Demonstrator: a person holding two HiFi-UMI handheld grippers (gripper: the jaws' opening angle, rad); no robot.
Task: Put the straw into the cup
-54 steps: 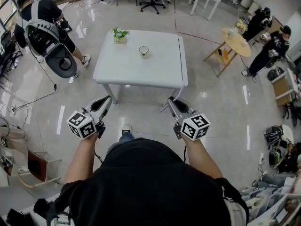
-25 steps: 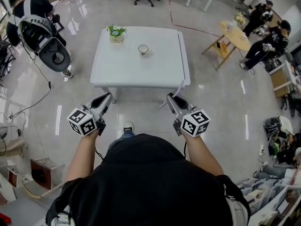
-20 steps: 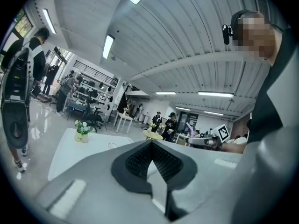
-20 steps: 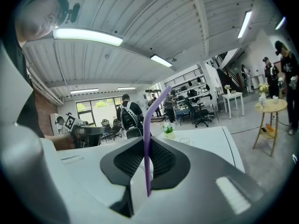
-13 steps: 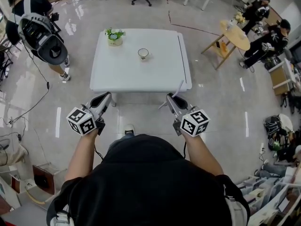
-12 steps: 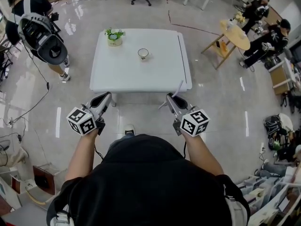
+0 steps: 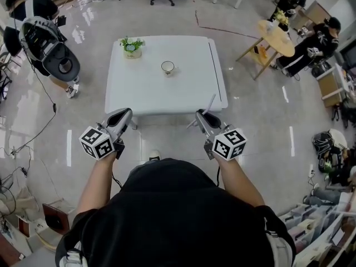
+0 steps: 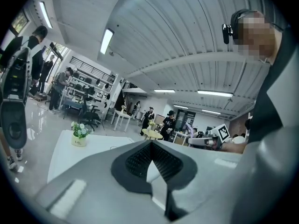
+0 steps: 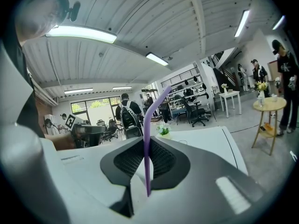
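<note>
Purple straw (image 9: 146, 139) held before the table (image 7: 167, 93)
It is pinched in the right gripper (image 7: 201, 115); the left gripper (image 7: 123, 114) is closed, empty; flower pot (image 8: 78, 140) lettering is unreadable.

Clear run to the cup: the worktop (image 7: 167, 96) lies bare from its near edge, where the left gripper (image 7: 125, 114) and right gripper (image 7: 199, 115) hover, up to the cup (image 7: 167, 67) past its middle. The cup's mouth is uncovered from above. The only other thing on the worktop, a potted plant (image 7: 131, 45), sits at the far left corner, well apart from the cup. The straw (image 7: 211, 102), pinched in the right gripper's jaws, juts ahead over the near right edge. Beside the worktop, black-and-white equipment (image 7: 50, 43) stands to the left and a round wooden table (image 7: 276, 38) to the right, both apart from it.
</note>
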